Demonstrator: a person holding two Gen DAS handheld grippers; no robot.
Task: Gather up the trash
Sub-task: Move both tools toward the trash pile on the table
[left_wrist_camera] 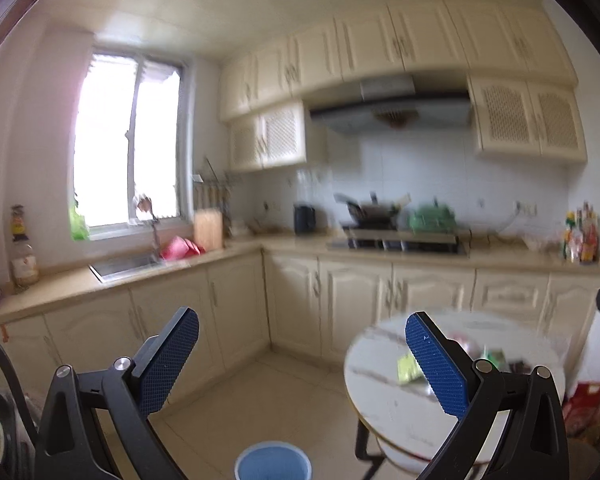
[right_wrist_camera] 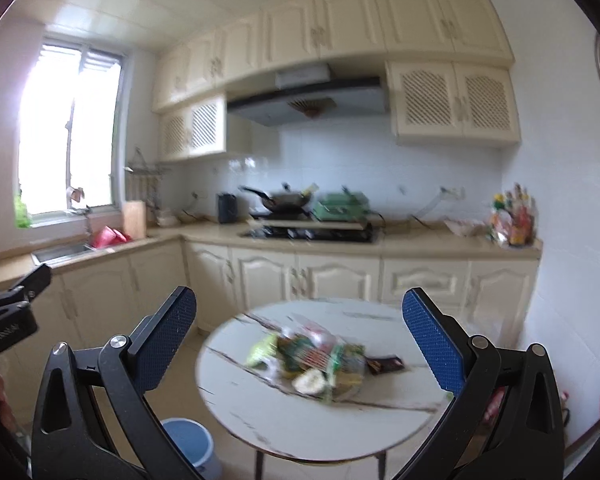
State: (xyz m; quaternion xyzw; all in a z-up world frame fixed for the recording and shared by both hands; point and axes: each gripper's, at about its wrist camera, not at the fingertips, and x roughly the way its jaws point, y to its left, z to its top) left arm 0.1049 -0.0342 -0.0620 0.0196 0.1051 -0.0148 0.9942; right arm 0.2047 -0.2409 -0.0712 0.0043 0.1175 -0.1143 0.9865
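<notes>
On the bench (right_wrist_camera: 284,412): trash (right_wrist_camera: 312,360) (blurred wrappers); bin (right_wrist_camera: 188,444) left of it; both grippers' fingers (right_wrist_camera: 168,336) released, empty.

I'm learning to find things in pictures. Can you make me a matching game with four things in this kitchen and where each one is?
Things:
1. pile of wrappers
2. blue bin
3. wok
4. red cloth

Places:
A. on the stove
B. on the floor beside the round table
C. by the sink
D. on the round table

Pairs: 1-D, 2-B, 3-A, 4-C
</notes>
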